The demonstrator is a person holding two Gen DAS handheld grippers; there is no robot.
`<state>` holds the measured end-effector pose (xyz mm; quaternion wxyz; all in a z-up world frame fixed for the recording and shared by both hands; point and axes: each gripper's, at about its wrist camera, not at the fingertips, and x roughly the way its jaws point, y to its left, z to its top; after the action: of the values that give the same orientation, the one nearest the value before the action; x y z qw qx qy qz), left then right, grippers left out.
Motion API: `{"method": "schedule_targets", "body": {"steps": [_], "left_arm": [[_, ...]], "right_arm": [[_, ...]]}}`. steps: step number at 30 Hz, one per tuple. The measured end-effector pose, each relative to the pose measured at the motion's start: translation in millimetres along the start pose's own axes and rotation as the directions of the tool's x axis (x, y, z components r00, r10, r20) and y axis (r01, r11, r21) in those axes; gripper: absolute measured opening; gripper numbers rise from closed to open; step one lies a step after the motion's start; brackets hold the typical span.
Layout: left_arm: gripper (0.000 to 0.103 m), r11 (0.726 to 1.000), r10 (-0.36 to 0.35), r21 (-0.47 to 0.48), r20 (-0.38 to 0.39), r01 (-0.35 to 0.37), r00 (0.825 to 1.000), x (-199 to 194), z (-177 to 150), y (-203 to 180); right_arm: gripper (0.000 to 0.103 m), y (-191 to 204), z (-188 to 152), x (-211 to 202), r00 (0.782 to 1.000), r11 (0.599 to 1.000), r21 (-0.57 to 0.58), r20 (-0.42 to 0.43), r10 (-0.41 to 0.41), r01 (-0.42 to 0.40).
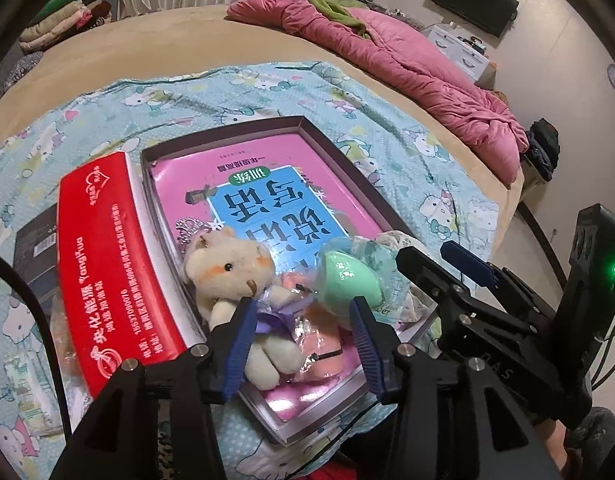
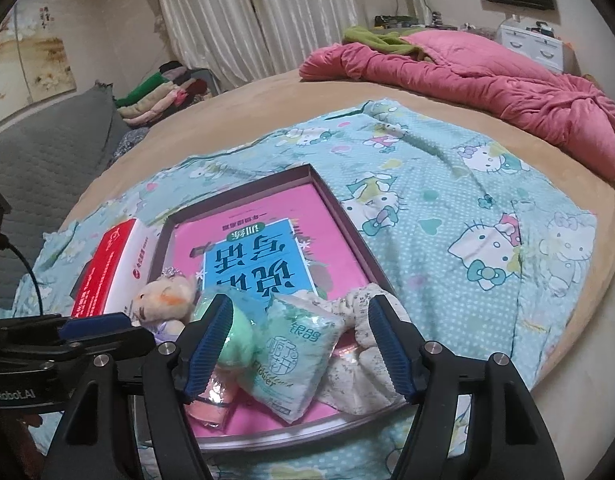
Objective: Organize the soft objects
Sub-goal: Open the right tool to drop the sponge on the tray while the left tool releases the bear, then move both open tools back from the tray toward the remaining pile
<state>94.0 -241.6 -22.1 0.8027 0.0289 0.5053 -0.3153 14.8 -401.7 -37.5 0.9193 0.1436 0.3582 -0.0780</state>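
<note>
1. Left wrist view. We see the left gripper [image 1: 303, 338] with its blue fingers [image 1: 239, 344] spread, pressing on nothing. Between them lie the legs of a small cream teddy bear [image 1: 231, 276] and a pink wrapped packet [image 1: 319, 344], both resting in the near end of a shallow box [image 1: 331, 140]. A green egg-shaped sponge [image 1: 349, 276] sits just right of the bear. A pink book [image 1: 267, 184] lines the bottom of the box. A red carton [image 1: 107, 264] leans against the left wall of the box. The box stands on a cat-print sheet [image 1: 107, 112] spread over a bed. The right gripper [image 1: 431, 264] reaches in from the right, over the box's near right corner.

2. Right wrist view. We see the right gripper [image 2: 303, 350] with its jaws wide apart, gripping nothing. Between the fingers [image 2: 391, 348] lies a tissue pack [image 2: 295, 364], with the green sponge [image 2: 233, 336] touching the left finger. A flowered cloth [image 2: 363, 376] lies bunched at the right finger. The bear [image 2: 163, 300] sits at the left, beside the red carton [image 2: 107, 264]. A pink quilt [image 2: 487, 80] lies heaped at the far side.
</note>
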Motion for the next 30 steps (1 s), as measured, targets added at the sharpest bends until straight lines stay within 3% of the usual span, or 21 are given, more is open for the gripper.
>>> {"method": "schedule_targets", "body": {"steps": [5, 16, 30], "left_arm": [[0.061, 1.000, 0.017, -0.002, 0.018, -0.017, 1.000, -9.7, -1.4, -0.4], [0.074, 0.998, 0.057, -0.013, 0.034, -0.056, 0.998, -24.4, -6.9, 1.5], [0.076, 0.995, 0.098, -0.027, 0.029, -0.097, 0.995, -46.0, -17.5, 10.4]], "right_arm": [[0.075, 1.3, -0.8, -1.4, 1.000, 1.000, -0.006, 0.007, -0.009, 0.009], [0.079, 2.5, -1.9, -0.6, 1.000, 1.000, -0.006, -0.007, -0.015, 0.015], [0.080, 18.1, 3.2, -14.0, 0.997, 0.998, 0.047, -0.051, 0.049, -0.046]]}}
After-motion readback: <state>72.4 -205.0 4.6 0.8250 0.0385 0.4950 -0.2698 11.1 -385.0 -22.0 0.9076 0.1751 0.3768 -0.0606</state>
